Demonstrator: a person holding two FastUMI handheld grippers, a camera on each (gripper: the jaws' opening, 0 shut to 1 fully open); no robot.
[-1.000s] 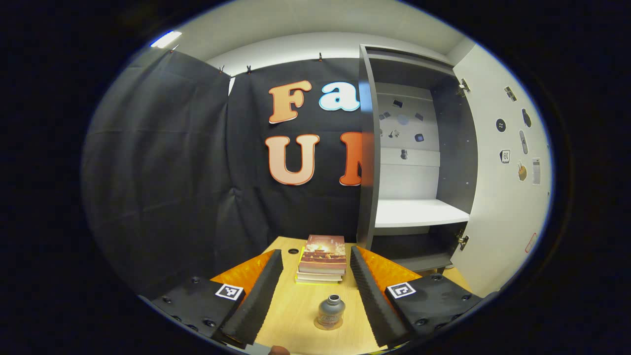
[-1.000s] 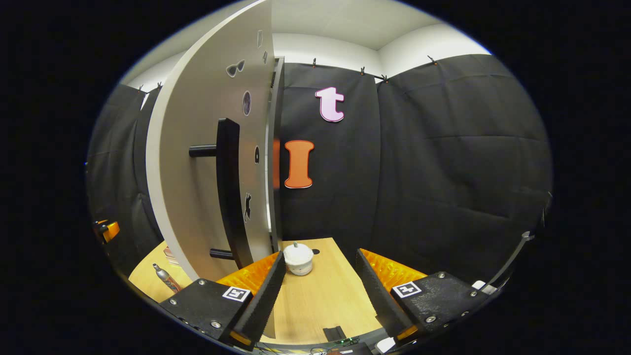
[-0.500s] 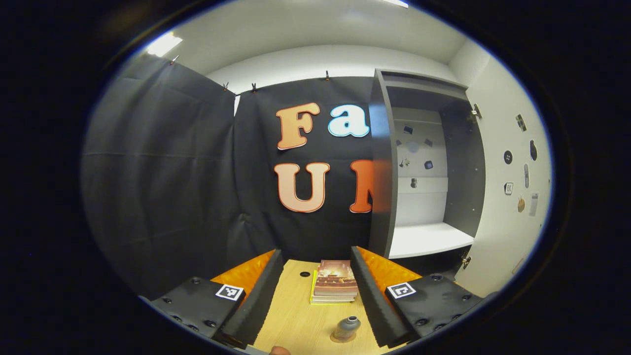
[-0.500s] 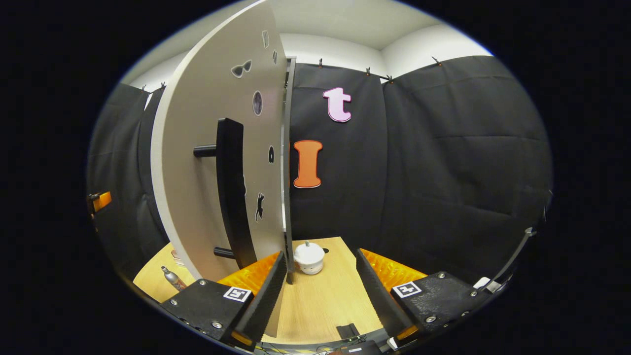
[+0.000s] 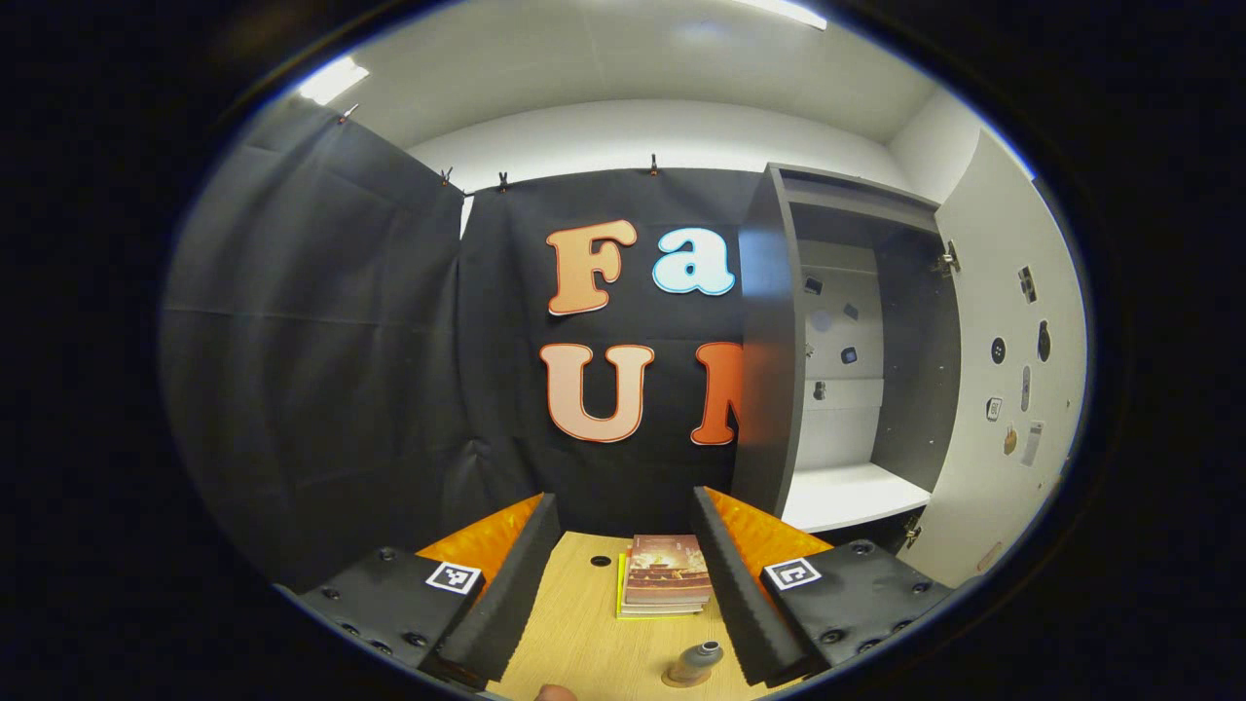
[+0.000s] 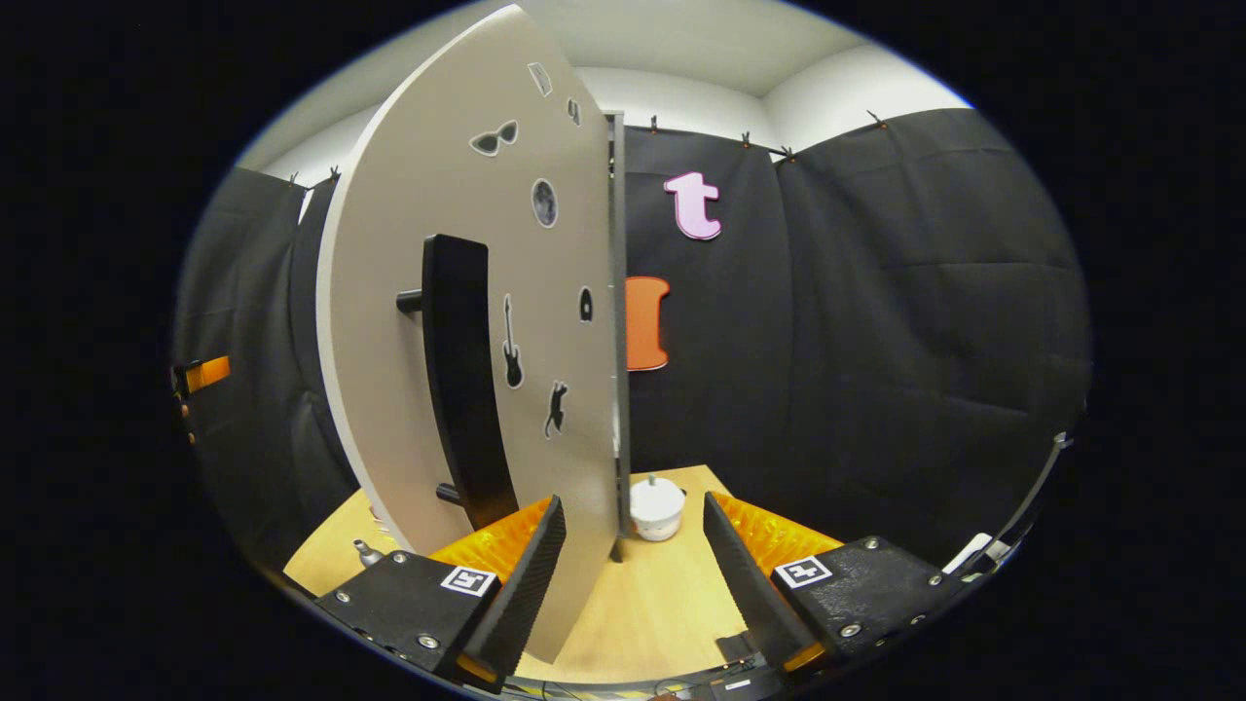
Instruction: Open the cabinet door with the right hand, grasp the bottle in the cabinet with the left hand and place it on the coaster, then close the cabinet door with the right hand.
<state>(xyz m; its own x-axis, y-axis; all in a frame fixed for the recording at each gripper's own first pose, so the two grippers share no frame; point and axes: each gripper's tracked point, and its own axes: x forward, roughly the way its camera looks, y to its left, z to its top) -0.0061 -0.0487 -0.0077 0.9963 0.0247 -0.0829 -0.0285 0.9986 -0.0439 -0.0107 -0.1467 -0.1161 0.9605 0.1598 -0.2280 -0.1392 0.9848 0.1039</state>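
The bottle (image 5: 694, 660) stands on the coaster (image 5: 681, 679) on the tabletop (image 5: 584, 643), near the lower edge of the left gripper view, just in front of a stack of books (image 5: 666, 574); the placing step therefore reads as complete. The left claw (image 5: 623, 584) is wide and holds nothing; its jaws stand either side of the bottle without touching it, a posture that suits clearing the bottle without tipping it.

The cabinet (image 5: 847, 389) is open, its shelf (image 5: 847, 492) bare; the door (image 6: 467, 321) stands partly swung, seen nearly edge-on in the right gripper view. The right claw (image 6: 628, 574) is wide and holds nothing; the door's lower free edge lies between its jaws, and contact cannot be confirmed. The handle (image 6: 458, 380) lies to the left of the claw, ungrasped; a push on the door face or edge appears to be the intended closing method. A white pot (image 6: 657, 506) sits on the tabletop beyond the door edge, on the side away from the cabinet; it appears clear of the closing swing.

Remaining step, as judged: closing the door fully.
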